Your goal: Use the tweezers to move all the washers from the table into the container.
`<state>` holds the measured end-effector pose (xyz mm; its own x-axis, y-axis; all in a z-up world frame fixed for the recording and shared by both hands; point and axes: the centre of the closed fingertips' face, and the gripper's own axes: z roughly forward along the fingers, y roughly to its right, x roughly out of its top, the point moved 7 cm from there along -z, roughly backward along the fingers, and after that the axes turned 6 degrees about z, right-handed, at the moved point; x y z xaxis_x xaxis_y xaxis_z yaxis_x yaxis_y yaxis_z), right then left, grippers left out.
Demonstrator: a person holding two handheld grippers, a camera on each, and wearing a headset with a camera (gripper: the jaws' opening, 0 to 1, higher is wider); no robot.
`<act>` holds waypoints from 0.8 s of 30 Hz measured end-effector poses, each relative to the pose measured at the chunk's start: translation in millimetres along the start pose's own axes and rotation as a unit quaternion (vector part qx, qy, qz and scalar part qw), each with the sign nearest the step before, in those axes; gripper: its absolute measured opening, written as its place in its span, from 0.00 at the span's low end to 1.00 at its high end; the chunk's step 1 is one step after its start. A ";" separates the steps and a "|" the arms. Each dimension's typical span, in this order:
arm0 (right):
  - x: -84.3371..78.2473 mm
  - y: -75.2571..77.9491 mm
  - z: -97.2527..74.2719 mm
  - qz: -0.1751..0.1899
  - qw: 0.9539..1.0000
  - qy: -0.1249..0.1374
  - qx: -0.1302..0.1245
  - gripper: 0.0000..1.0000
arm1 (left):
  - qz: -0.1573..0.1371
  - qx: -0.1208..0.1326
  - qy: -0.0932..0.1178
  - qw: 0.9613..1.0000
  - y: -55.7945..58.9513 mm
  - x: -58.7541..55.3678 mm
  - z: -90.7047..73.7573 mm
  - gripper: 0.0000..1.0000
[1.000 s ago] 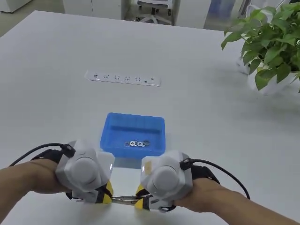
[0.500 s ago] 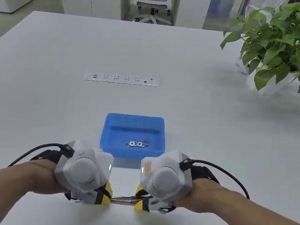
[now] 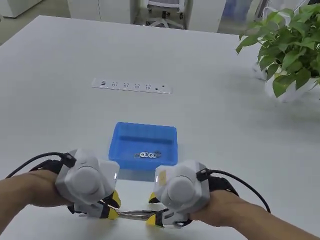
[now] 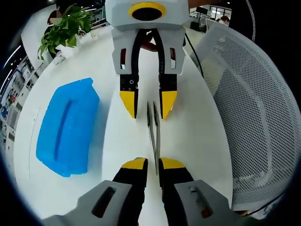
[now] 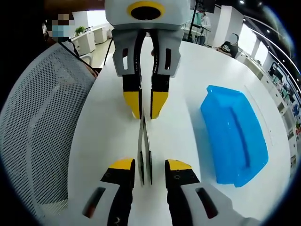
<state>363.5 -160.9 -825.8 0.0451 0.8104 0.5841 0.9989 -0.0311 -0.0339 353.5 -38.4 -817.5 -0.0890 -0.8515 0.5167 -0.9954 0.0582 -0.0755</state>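
A white table [image 3: 225, 125] spans the head view. A white power strip [image 3: 131, 86] lies flat left of centre in the upper half. A blue container [image 3: 145, 135] sits just below centre. A potted plant [image 3: 282, 50] stands at the upper right edge. The tweezers [image 3: 134, 214] lie level at the bottom centre; whether they touch the tabletop cannot be told.

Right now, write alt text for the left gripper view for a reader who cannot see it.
The left gripper, closed on one end of the tweezers, faces the right gripper, whose open jaws straddle the other end. A blue container sits on the white table at picture left, a mesh chair back at picture right.
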 end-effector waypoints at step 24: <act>-0.1 37.6 -81.7 0.076 0.989 0.089 -0.085 0.62 | -0.103 0.083 0.103 0.986 -14.1 13.7 -68.3 0.47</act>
<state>401.8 -209.9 -760.8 0.1816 0.6728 0.7172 0.9668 -0.2556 -0.0051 364.0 -15.3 -751.1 0.0929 -0.7110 0.6970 -0.9752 -0.2063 -0.0804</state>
